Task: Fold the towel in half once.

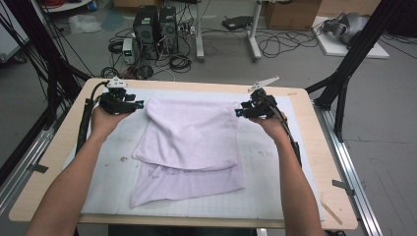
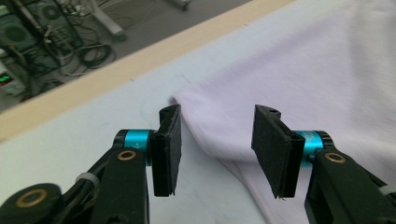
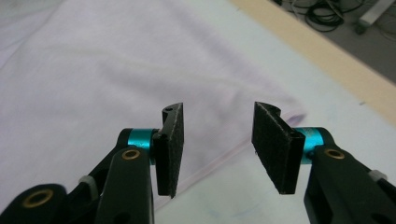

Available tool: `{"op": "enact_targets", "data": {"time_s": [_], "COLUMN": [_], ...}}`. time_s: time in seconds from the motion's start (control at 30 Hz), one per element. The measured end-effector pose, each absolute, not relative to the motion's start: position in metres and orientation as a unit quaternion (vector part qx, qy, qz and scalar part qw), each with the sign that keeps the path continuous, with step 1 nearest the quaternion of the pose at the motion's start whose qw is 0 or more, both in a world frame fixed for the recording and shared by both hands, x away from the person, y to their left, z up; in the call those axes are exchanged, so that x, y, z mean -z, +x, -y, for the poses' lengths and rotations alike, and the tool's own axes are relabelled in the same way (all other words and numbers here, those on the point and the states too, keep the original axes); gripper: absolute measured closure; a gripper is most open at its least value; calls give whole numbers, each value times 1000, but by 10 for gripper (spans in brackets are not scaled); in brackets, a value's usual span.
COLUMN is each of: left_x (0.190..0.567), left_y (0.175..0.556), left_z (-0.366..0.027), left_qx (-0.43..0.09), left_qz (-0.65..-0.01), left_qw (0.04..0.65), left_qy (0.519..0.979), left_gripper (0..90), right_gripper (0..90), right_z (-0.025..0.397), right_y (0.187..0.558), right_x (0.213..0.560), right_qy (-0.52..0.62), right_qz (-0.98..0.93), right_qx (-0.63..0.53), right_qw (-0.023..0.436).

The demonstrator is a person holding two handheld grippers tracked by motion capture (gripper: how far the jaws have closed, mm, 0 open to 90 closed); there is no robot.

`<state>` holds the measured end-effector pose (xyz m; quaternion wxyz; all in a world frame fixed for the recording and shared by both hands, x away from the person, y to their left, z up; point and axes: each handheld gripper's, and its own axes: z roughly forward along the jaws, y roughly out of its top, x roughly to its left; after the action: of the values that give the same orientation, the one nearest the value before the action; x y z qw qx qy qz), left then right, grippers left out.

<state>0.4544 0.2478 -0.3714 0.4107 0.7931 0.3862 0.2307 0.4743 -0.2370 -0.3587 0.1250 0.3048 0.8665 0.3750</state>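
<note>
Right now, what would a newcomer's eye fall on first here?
The pale towel, folded over itself mid-table on the white mat. Next, the two grippers at its far corners, left gripper and right gripper, both with jaws open. Beyond the table, cables and computer towers clutter the floor.

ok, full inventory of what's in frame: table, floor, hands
towel: 1, pale lilac, folded once, centre of the mat, lower layer sticking out at the near edge
mat: 1, white with grid lines, covers most of the tabletop
table: 1, light wood, edge bare around the mat
computer towers: 2, black, floor beyond the table, amid loose cables
cardboard box: 1, brown, floor far right
left gripper: 1, black, jaws open at the towel's far left corner
right gripper: 1, black, jaws open at the far right corner
forearms: 2, bare, entering from the bottom
</note>
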Motion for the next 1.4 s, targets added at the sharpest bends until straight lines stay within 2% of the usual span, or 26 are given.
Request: {"op": "enact_targets", "data": {"time_s": [0.1, 0.17, 0.27, 0.57, 0.63, 0.7, 0.87, 1.07, 1.1, 1.17, 1.2, 1.23, 1.3, 1.33, 1.4], "left_x": [381, 385, 391, 418, 423, 426, 429, 436, 439, 447, 448, 448, 447, 446, 443], "left_y": [433, 414, 389, 326, 313, 299, 271, 255, 255, 254, 252, 253, 253, 254, 255], "left_z": [-249, -247, -243, -249, -251, -252, -247, -238, -236, -230, -229, -228, -227, -227, -227], "left_qx": [-220, -216, -217, -187, -178, -172, -157, -108, -97, -81, -96, -90, -90, -89, -95], "left_qz": [-369, -352, -324, -299, -296, -287, -262, -233, -226, -215, -207, -201, -197, -196, -197], "left_qw": [423, 435, 435, 442, 441, 441, 442, 442, 433, 421, 425, 427, 423, 419, 413], "left_qy": [798, 800, 812, 825, 829, 833, 843, 859, 867, 877, 876, 877, 880, 882, 884], "left_gripper": [527, 520, 521, 523, 523, 522, 521, 525, 545, 575, 601, 671, 832, 869, 879], "right_gripper": [499, 514, 519, 541, 550, 567, 576, 592, 606, 694, 788, 869, 885, 889, 893], "right_z": [234, 231, 227, 230, 228, 229, 235, 240, 238, 237, 237, 237, 237, 237, 240], "right_y": [457, 438, 410, 346, 335, 321, 299, 290, 290, 289, 289, 289, 288, 287, 286], "right_x": [366, 368, 371, 397, 401, 406, 422, 442, 444, 444, 444, 444, 443, 443, 441], "right_qy": [296, 275, 251, 209, 203, 187, 181, 180, 177, 174, 173, 168, 162, 163, 161], "right_qz": [-879, -879, -877, -882, -890, -887, -890, -898, -902, -902, -902, -903, -905, -905, -904], "right_qx": [-364, -375, -397, -411, -401, -415, -412, -399, -392, -391, -395, -394, -392, -391, -396], "right_qw": [89, 104, 102, 91, 70, 82, 66, 40, 39, 49, 41, 28, 30, 28, 17]}}
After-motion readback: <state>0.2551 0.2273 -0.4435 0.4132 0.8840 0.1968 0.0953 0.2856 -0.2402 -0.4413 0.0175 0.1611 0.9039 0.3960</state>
